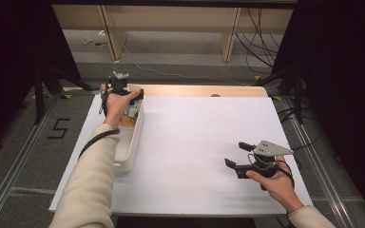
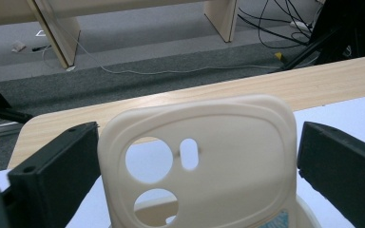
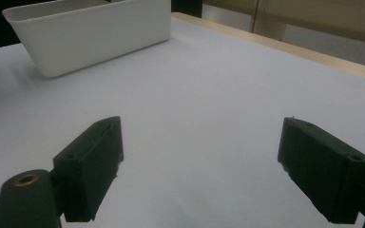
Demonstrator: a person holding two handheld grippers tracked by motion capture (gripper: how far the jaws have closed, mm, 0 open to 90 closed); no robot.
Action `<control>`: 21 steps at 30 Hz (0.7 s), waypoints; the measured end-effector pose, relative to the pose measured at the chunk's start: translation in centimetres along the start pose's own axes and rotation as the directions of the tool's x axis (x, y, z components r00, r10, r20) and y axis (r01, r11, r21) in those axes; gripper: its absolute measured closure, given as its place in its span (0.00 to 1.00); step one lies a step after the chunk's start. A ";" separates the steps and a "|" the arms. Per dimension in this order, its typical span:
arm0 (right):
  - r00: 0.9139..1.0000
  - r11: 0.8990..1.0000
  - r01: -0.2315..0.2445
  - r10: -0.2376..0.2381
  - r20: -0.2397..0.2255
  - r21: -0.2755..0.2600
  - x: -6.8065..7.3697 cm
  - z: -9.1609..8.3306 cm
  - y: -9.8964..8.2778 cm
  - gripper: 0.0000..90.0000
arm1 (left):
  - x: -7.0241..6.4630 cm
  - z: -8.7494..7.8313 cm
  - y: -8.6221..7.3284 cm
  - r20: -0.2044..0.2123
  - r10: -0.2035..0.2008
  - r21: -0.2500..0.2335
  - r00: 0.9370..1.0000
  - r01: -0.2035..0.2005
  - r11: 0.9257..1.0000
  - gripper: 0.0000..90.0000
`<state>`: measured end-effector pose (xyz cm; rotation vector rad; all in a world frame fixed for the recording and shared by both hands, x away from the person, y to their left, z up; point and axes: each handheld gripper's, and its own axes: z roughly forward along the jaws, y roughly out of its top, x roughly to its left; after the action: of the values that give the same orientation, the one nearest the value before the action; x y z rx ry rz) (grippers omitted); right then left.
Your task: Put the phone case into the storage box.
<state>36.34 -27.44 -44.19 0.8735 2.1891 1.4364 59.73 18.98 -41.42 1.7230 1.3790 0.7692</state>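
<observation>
L gripper (image 1: 122, 90) hovered over the white bin (image 1: 132, 137)'s far end, jaws spread around a cream phone case (image 2: 197, 156), not yet clamped. R gripper (image 3: 199, 166) idled well right of bin, unclenched, empty. Prob. pick step; next: squeeze, lift.

Bench (image 1: 197, 90): light wood top, mostly covered by a white sheet (image 1: 204, 142). Floor (image 1: 24, 156): grey carpet tiles, a black "5" (image 1: 58, 128) marked at left. Beyond the bench, pale wooden furniture legs (image 1: 230, 33) stand on a lighter grey strip. Black cables (image 1: 261, 38) trail at far right. Metal rails (image 1: 321, 166) flank both sides. Dark surroundings left and right.
</observation>
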 end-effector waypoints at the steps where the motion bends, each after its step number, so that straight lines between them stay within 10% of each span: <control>1: 1.000 1.000 0.000 0.000 0.000 0.000 0.0 0.0 0.0 0.18 | 0.0 0.0 0.1 -0.002 0.001 -0.002 1.000 -0.001 1.000 0.00; 21: 1.000 1.000 0.002 -0.002 0.003 0.001 0.0 0.0 0.0 0.18 | -0.5 -1.9 1.2 0.018 0.000 -0.042 1.000 0.000 0.999 0.00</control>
<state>36.33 -27.48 -44.15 0.8723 2.1878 1.4323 58.69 18.76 -39.41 1.6933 1.3413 0.7754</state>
